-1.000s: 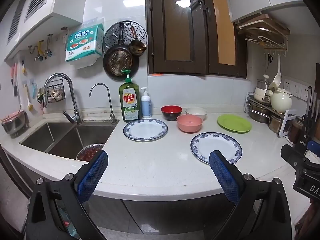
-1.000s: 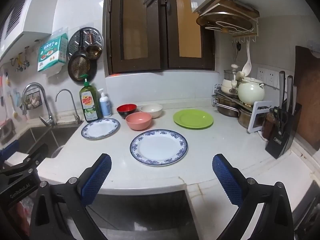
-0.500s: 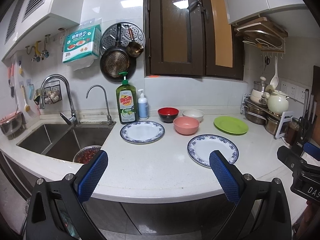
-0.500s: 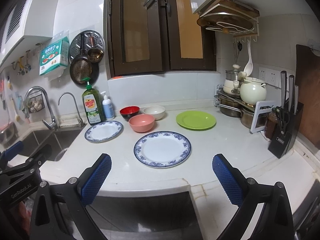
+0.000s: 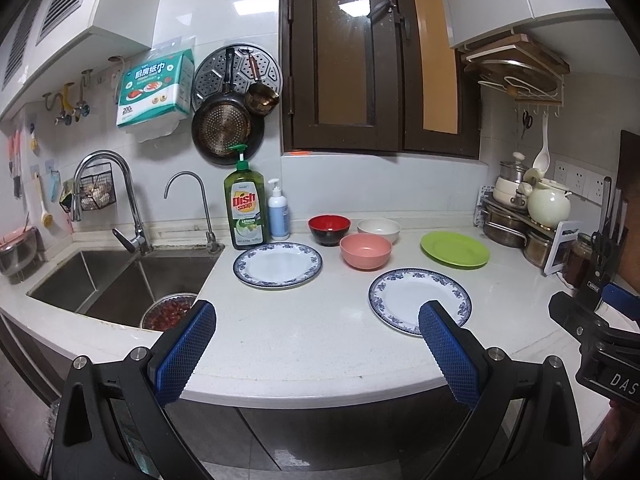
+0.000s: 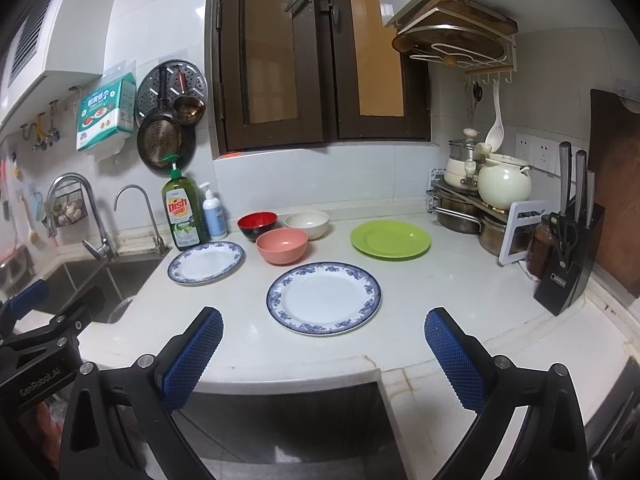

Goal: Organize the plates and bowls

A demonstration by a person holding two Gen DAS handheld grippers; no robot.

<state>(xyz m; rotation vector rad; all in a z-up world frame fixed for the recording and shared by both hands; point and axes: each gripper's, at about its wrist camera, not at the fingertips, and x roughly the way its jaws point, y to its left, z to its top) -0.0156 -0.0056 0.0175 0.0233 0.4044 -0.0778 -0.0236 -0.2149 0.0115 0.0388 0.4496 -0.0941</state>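
Both your tongs are spread wide and empty, left tongs [image 5: 316, 354] and right tongs [image 6: 324, 350] hanging off the table [image 6: 420, 300] edge. Nothing's gathered yet: the near blue-rimmed plate [image 6: 324, 298] lies right ahead of your right tongs, the second blue-rimmed plate [image 5: 277, 265] by the sink [image 5: 120, 280], the green plate [image 6: 390, 239] further back, three bowls [image 6: 282, 245] clustered between. Looks like the opening approach, so drop in low and catch that near plate's rim

The green bottle [image 5: 245, 212] beside the tap reads "Dish soap" and "LEMON". Above it, the tissue pack [image 5: 154, 88] shows "200". The left gripper [image 6: 36, 384] reads "GenRobot.AI".
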